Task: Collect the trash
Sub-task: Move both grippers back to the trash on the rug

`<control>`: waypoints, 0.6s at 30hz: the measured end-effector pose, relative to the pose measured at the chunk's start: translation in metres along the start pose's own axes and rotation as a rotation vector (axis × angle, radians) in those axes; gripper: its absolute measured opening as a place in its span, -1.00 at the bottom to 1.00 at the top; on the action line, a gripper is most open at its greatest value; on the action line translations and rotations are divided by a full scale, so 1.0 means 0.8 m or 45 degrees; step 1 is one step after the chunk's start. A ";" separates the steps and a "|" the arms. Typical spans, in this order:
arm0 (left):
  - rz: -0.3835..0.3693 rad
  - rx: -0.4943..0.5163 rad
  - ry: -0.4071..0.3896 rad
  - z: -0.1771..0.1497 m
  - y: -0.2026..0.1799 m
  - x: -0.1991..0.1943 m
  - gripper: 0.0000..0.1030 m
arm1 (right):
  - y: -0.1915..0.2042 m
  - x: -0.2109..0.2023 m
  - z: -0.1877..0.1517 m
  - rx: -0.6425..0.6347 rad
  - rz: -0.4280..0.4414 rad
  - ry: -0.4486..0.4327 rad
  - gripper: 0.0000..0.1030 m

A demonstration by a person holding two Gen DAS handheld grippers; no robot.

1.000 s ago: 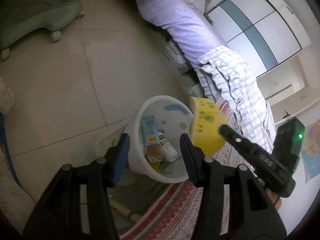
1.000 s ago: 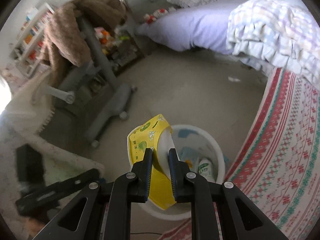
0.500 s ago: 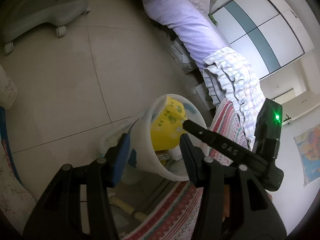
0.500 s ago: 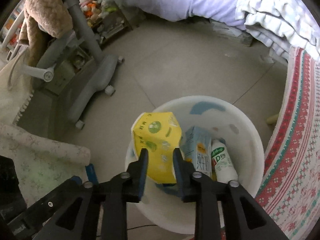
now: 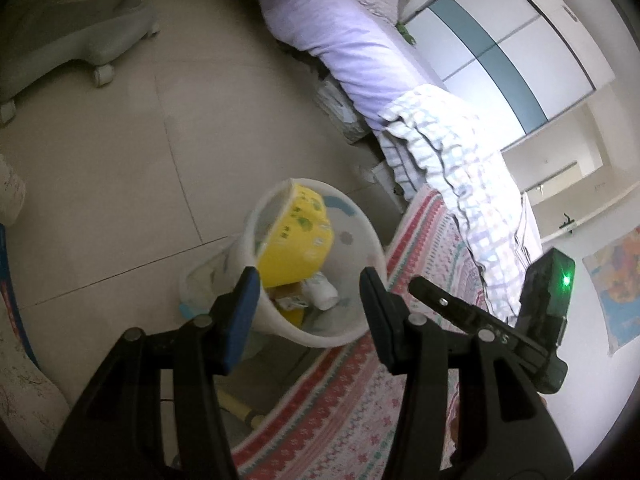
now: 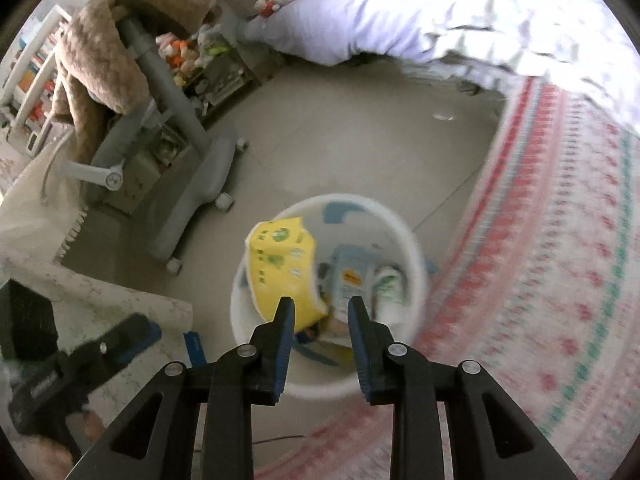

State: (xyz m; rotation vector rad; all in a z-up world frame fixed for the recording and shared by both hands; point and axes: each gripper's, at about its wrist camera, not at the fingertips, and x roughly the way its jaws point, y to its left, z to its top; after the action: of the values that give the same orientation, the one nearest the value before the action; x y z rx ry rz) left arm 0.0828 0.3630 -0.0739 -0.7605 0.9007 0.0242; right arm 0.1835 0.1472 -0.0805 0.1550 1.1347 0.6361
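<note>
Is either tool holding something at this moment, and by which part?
Nothing is held. The right tool and the left tool are open; the yellow paper package lies in the white plastic bin.

A white plastic waste bin (image 6: 416, 264) stands on the tiled floor at the edge of the patterned rug. A yellow carton (image 6: 282, 272) with green print leans tilted against its inner wall, poking above the rim. Beneath lie a pale blue carton (image 6: 352, 276) and a white bottle (image 6: 388, 288).
</note>
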 end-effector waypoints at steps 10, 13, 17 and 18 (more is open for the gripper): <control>-0.035 0.236 0.102 -0.040 -0.138 0.019 0.14 | -0.099 -0.147 -0.061 0.059 -0.081 -0.099 -0.10; -0.028 0.375 0.136 -0.056 -0.196 0.020 0.26 | -0.144 -0.199 -0.079 0.112 -0.133 -0.132 -0.05; -0.040 0.504 0.212 -0.081 -0.263 0.028 0.36 | -0.215 -0.277 -0.106 0.221 -0.210 -0.220 0.08; -0.045 0.531 0.249 -0.091 -0.283 0.033 0.39 | -0.239 -0.300 -0.116 0.276 -0.224 -0.254 0.15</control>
State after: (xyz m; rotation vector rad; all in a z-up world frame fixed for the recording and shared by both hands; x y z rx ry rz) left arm 0.1222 0.1434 0.0120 -0.3928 1.0349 -0.2661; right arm 0.1126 -0.1576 -0.0114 0.2940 1.0089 0.3325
